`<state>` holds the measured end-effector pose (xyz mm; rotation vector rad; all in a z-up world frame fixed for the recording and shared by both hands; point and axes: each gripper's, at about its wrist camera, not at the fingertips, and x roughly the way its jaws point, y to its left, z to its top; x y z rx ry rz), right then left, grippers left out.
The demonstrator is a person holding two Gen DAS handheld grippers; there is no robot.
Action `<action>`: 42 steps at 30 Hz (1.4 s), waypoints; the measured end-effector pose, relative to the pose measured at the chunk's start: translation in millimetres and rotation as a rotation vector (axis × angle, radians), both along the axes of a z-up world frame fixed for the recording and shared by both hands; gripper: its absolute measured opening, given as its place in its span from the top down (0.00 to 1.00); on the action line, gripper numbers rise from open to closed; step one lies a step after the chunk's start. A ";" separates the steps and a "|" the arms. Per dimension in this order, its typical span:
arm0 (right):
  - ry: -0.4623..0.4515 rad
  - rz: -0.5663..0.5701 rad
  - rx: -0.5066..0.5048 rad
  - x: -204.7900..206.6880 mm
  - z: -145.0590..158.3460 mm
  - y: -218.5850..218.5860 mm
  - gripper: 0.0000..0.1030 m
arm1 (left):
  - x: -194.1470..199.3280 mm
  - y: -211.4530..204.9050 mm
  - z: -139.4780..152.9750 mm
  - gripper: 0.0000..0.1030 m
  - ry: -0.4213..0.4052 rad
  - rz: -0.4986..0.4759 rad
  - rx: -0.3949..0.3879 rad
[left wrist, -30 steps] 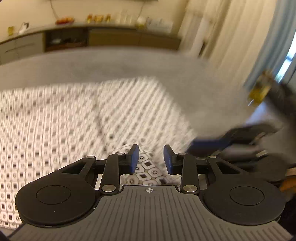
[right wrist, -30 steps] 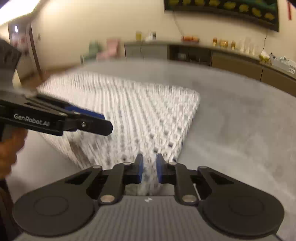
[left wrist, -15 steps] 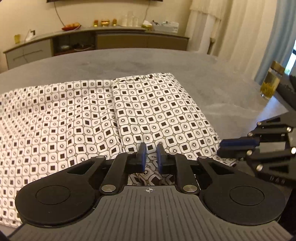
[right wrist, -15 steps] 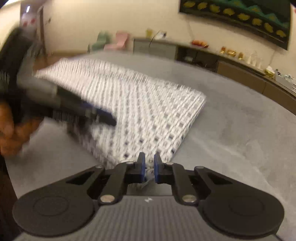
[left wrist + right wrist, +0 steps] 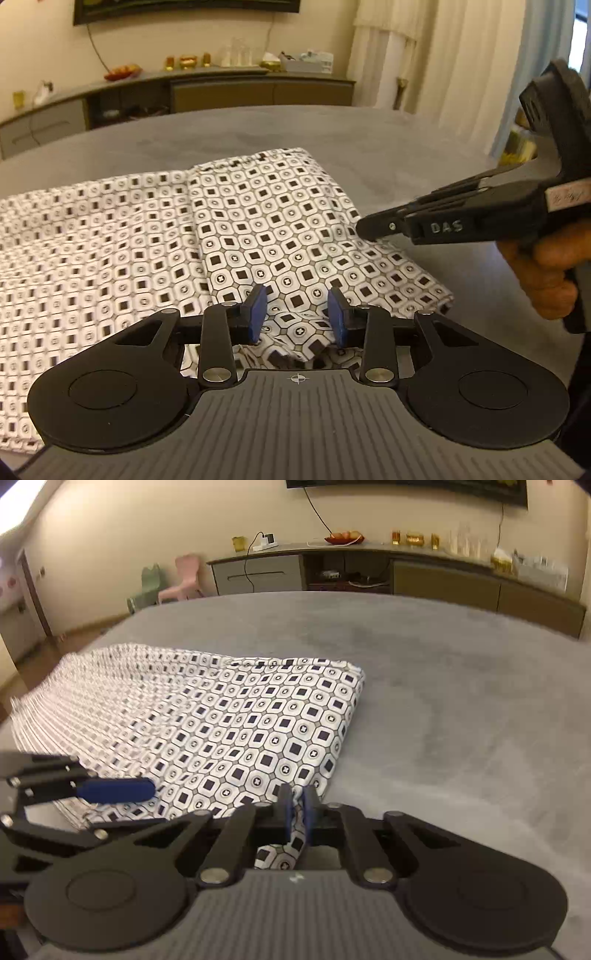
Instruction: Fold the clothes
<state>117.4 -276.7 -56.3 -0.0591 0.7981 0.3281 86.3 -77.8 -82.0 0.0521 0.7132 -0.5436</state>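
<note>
The right gripper point(image 5: 297, 814) was pinching the near corner of the patterned cloth point(image 5: 236, 731), its blue pads point(image 5: 285, 812) pressed almost together with a strip of fabric standing between them; its jaws had just been closing. From that corner the cloth ran out toward ten o'clock across the grey table point(image 5: 443, 701), folded, with its far corner at about one o'clock of the gripper.

The left gripper point(image 5: 297, 314) stood spread, its jaws having just been opening, and a loose ruffle of cloth edge lay between the pads point(image 5: 256, 312) without either pad pressing it. At three o'clock of it a hand point(image 5: 546, 269) held the right gripper's handle. Past the table, at twelve o'clock, stood a long sideboard point(image 5: 221, 92) with small bottles and a fruit bowl.
</note>
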 end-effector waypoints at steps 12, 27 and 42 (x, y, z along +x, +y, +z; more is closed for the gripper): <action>-0.022 0.035 0.032 -9.0 10.9 16.1 0.95 | -1.3 58.8 27.9 0.74 0.058 0.127 -0.127; -0.168 0.107 -0.235 -40.2 56.9 130.8 0.72 | -44.3 403.0 31.3 0.48 0.124 1.005 -0.530; -0.042 0.546 -0.146 -13.8 53.3 467.9 0.79 | -34.3 492.6 -6.1 0.39 0.200 0.997 -0.765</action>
